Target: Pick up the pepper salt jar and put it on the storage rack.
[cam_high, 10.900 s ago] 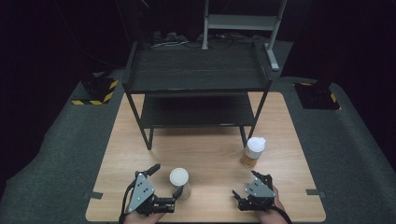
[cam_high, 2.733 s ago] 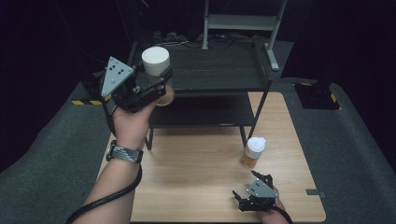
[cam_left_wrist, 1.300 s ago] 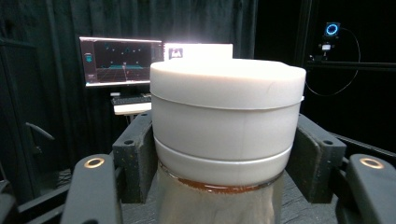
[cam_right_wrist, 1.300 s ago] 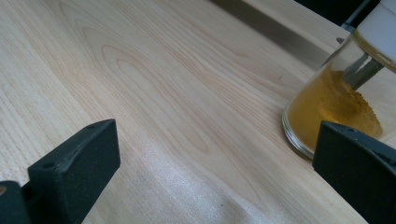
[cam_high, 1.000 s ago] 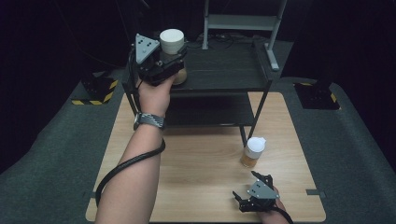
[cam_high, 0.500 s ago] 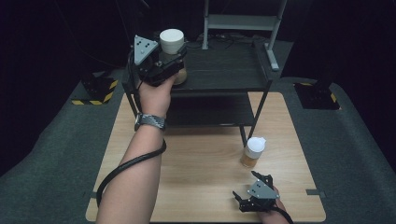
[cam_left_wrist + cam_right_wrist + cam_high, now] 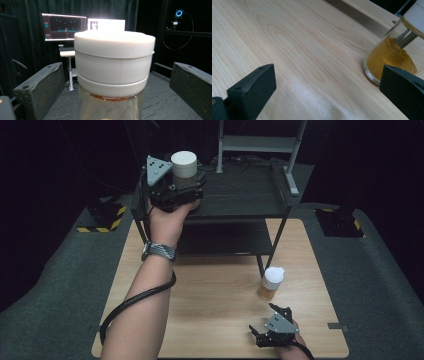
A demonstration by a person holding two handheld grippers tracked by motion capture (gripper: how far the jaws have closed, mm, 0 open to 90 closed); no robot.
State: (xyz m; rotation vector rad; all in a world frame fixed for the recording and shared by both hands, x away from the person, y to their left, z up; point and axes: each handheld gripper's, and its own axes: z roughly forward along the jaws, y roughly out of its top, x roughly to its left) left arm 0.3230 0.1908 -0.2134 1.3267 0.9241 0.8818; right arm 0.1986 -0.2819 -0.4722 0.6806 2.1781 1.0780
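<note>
your left gripper (image 7: 187, 190) has just been opening; its jaws stand spread around the white-capped jar (image 7: 183, 167) on the shelf's (image 7: 240, 200) top. your right gripper (image 7: 265, 332) rests spread on the worktop (image 7: 215, 290).

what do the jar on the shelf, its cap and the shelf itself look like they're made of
Jar: clear glass by the look, since you can see through the wall and it glints. Cap: matte white plastic, probably, with moulded ridges around it and no shine. Shelf: dark, dull, slightly textured top on thin black legs that look like painted metal; the top's own material is hard to tell.
</note>
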